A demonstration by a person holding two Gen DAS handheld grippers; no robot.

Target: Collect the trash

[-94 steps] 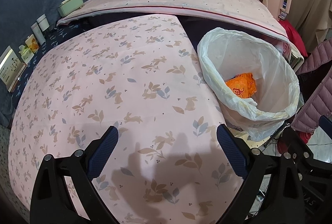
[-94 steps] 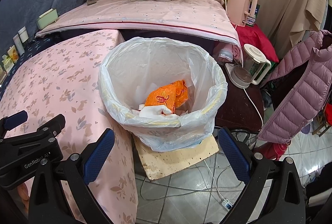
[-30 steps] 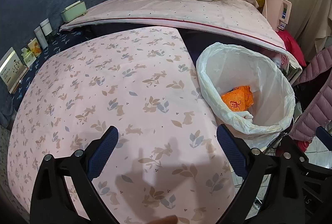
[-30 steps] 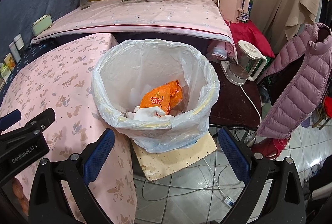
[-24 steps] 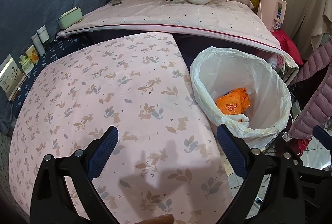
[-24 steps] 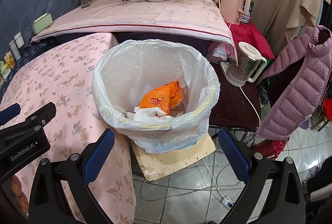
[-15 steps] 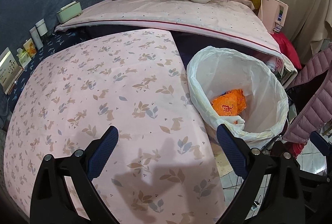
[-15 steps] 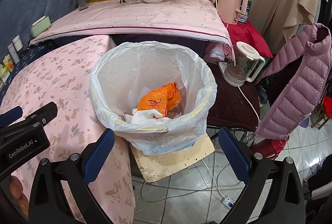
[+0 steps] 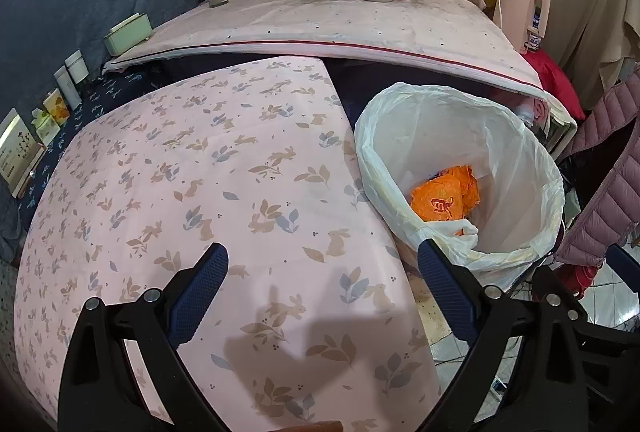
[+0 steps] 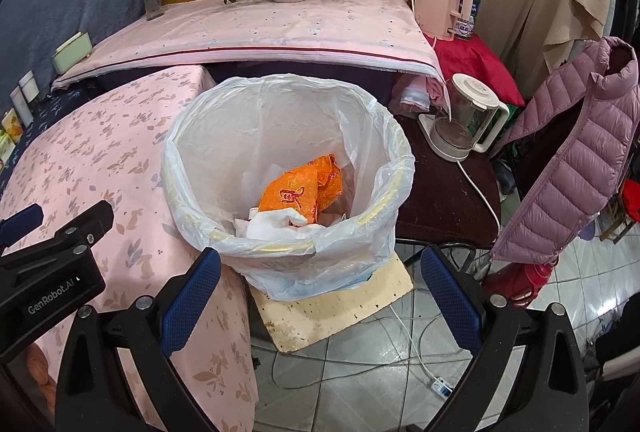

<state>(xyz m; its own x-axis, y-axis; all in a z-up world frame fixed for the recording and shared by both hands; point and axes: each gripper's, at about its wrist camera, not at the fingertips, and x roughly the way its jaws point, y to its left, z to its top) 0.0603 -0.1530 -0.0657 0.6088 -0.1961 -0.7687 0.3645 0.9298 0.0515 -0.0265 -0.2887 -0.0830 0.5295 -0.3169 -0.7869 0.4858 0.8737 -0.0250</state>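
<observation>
Left gripper (image 9: pixel 322 268): mine, jaws spread wide, nothing between them; it hangs over the table (image 9: pixel 168 184), near the right edge.

Right gripper (image 10: pixel 320 272): mine, jaws likewise wide apart and bare, over the near rim of the bin (image 10: pixel 384 200).

Bin: white liner folded over the rim, touching the table's right edge; it stands on a stained board (image 10: pixel 332 308) on the tiled floor (image 10: pixel 360 384).

Trash: orange wrapper (image 10: pixel 302 190) (red characters on it, not readable) and a white crumple (image 10: pixel 272 224), both inside the bin.

Table: pink rabbit-print cloth, top bare across its middle.

Open room: floor right of the bin, crossed by a white cord (image 10: pixel 416 348).

Bounds on the right: kettle (image 10: pixel 464 124), purple jacket (image 10: pixel 568 160).

Lettering: "GenRobot.AI" on the left gripper's body, seen in the right wrist view.
</observation>
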